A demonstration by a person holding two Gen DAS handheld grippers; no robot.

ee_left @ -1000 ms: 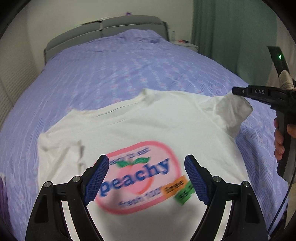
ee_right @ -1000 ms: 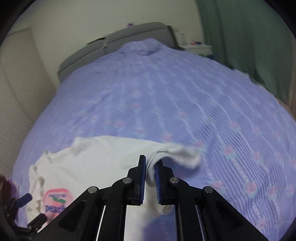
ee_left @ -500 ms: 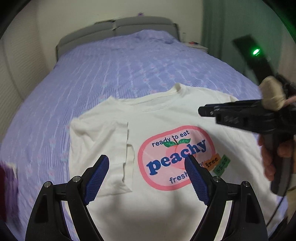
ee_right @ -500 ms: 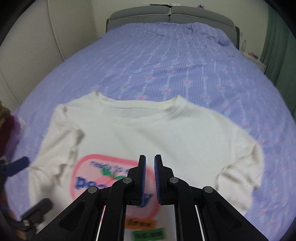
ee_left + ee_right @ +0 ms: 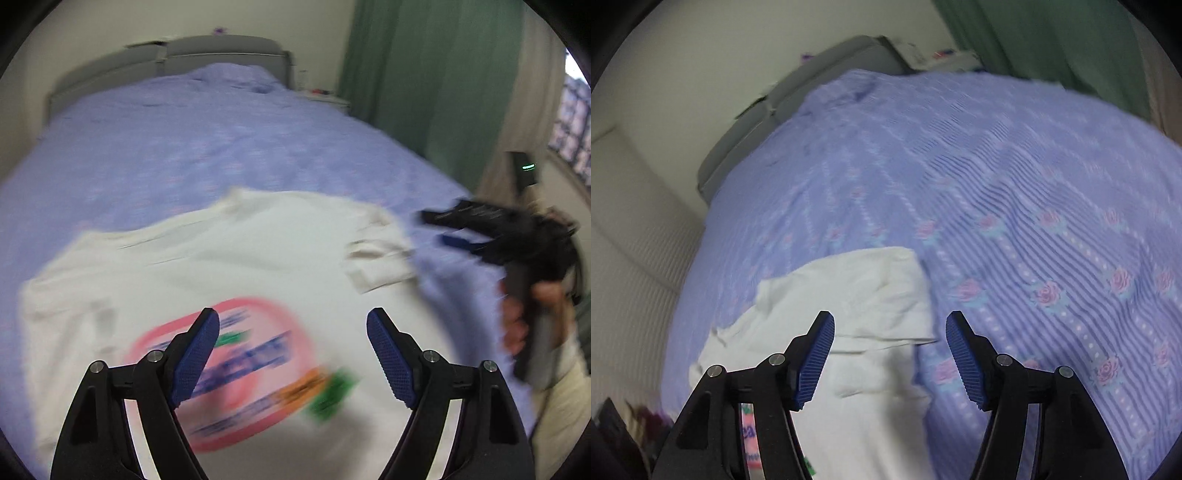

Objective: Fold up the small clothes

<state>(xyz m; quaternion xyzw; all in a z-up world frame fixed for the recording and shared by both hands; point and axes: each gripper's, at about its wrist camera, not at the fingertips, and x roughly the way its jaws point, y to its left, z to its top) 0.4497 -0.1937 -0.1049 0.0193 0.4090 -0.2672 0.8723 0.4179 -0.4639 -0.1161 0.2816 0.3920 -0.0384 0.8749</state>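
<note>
A white T-shirt lies print-side up on the bed, whose purple cover carries stripes and small pink roses. The left gripper hangs above the shirt's pink oval print, its blue-padded fingers spread wide with nothing between them and no cloth touching them. In the left wrist view the right gripper shows at the right edge, held in a hand just beyond the shirt's folded-in sleeve and over bare cover; it is too blurred there to read its opening. Its own camera settles that: the right gripper stands wide apart and empty (one finger over the shirt, the other above the cover beside the shirt's edge). A grey headboard and green curtain stand behind the bed. Both views are smeared by motion blur.
</note>
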